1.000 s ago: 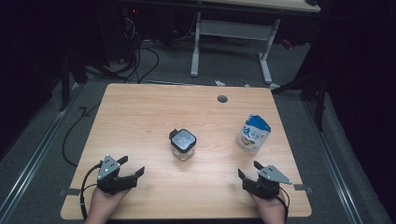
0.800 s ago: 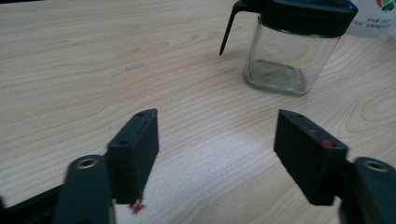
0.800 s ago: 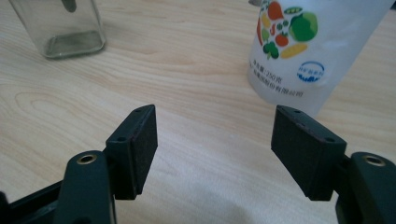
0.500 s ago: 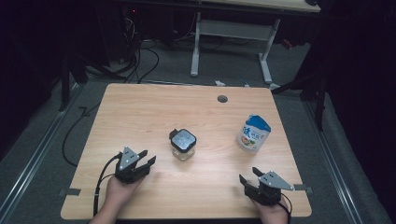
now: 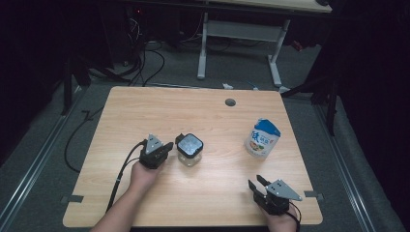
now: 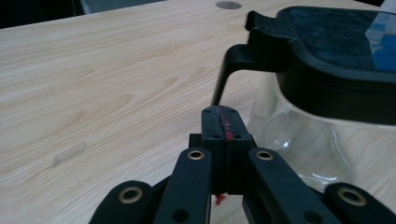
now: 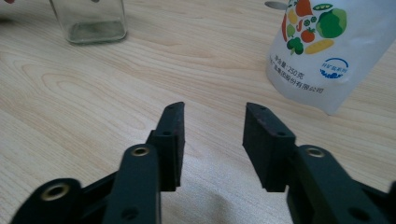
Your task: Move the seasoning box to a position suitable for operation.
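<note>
A square glass jar (image 5: 189, 155) with a black clip lid (image 5: 189, 144) stands mid-table. My left gripper (image 5: 167, 147) sits just left of it, tips near the jar's side. In the left gripper view its jaws (image 6: 220, 116) have just closed flat together with nothing between them; the jar (image 6: 303, 135) rises close on the right, and whether the tips touch it I cannot tell. My right gripper (image 5: 256, 182) rests near the front right edge. Its jaws (image 7: 212, 121) have just been closing and stand partly open over bare wood. A white and blue pouch (image 5: 262, 137) stands beyond it.
The wooden table (image 5: 145, 111) has a round cable hole (image 5: 230, 102) near its far edge. The pouch (image 7: 322, 51) and the jar's base (image 7: 91, 18) lie ahead of the right gripper. Cables and a white desk frame (image 5: 241, 34) are on the dark floor behind.
The left hand has slid right across the table up to the jar, and its jaws have closed together. The right hand has stayed in place while its jaws narrowed.
</note>
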{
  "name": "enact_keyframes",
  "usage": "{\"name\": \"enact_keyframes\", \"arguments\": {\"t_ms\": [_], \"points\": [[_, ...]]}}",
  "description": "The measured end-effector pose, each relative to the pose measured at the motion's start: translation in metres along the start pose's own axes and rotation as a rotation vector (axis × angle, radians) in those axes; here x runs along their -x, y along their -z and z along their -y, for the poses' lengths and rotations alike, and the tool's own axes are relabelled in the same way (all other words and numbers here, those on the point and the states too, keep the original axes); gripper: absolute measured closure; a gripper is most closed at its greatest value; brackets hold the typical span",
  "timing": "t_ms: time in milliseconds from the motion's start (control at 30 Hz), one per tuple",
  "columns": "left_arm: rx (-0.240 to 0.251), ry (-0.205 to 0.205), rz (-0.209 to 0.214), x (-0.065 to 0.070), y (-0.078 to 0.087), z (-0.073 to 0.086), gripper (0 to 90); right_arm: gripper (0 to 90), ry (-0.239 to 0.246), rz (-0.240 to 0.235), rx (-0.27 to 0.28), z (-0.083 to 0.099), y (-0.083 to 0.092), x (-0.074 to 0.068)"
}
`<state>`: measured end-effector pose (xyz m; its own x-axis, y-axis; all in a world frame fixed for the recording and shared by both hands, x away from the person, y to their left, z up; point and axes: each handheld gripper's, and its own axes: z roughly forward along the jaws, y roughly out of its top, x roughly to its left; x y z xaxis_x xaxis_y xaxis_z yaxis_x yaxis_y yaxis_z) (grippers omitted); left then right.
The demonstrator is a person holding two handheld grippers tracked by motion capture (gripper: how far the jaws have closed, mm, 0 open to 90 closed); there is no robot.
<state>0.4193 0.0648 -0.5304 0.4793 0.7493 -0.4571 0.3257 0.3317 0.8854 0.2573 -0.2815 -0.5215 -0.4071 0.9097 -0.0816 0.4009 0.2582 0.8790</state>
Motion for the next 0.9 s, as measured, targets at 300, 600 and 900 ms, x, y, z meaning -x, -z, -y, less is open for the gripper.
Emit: {"name": "enact_keyframes", "arguments": {"t_ms": [300, 600, 900], "points": [[-0.044, -0.014, 0.048, 0.016, 0.0, 0.007, 90.0, 66.5, -0.023, 0.005, -0.003, -0.001, 0.0, -0.001], [-0.091, -0.062, 0.189, 0.073, 0.021, 0.027, 89.9, 68.5, -0.035, 0.003, -0.008, -0.001, 0.0, 0.002], [-0.116, -0.079, 0.157, 0.078, 0.042, 0.038, 86.8, 90.0, -0.017, -0.038, -0.031, -0.012, -0.018, -0.008]]}}
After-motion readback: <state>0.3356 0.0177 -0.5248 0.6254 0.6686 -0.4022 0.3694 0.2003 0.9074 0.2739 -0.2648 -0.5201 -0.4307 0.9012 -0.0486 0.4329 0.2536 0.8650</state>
